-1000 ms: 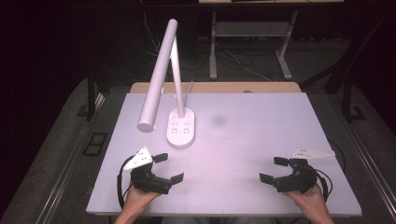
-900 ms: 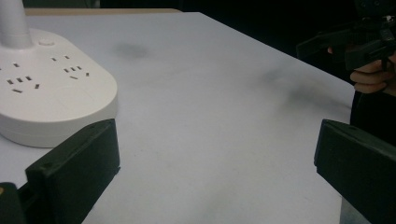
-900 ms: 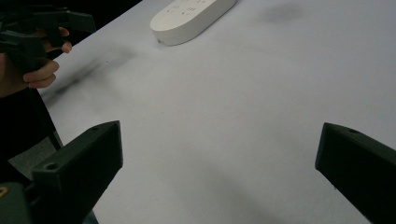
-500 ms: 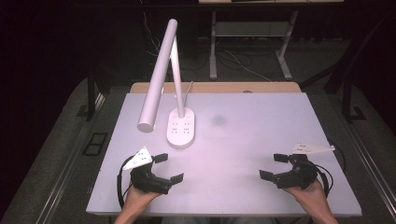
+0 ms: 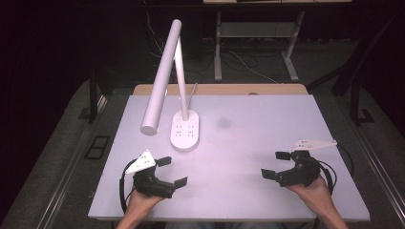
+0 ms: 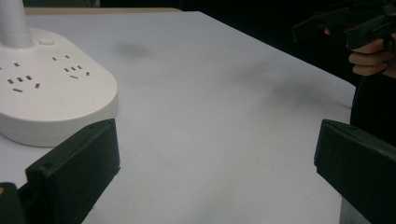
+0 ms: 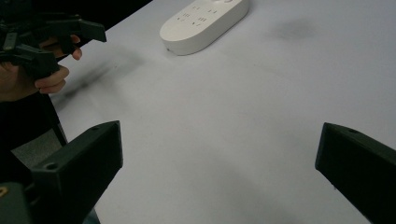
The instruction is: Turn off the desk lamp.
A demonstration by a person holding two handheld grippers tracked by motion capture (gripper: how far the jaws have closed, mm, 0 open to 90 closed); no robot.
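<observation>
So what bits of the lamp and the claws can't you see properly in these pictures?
- Lamp base: in the left gripper view the left edge cuts it off, and the top edge cuts off its pole.
- Sockets on the base: too small in the right gripper view to count their holes.
- Lamp cable: in the high view it runs behind the base and past the table's far edge.
- Right claw: the hand hides its handle in the high view.

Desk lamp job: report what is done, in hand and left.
Done: nothing visible; the desk lamp stands untouched on the table, its head tilted down. In hand: the left gripper and right gripper are open near the front edge, holding nothing. Left: reaching and handling the lamp, probably.
</observation>
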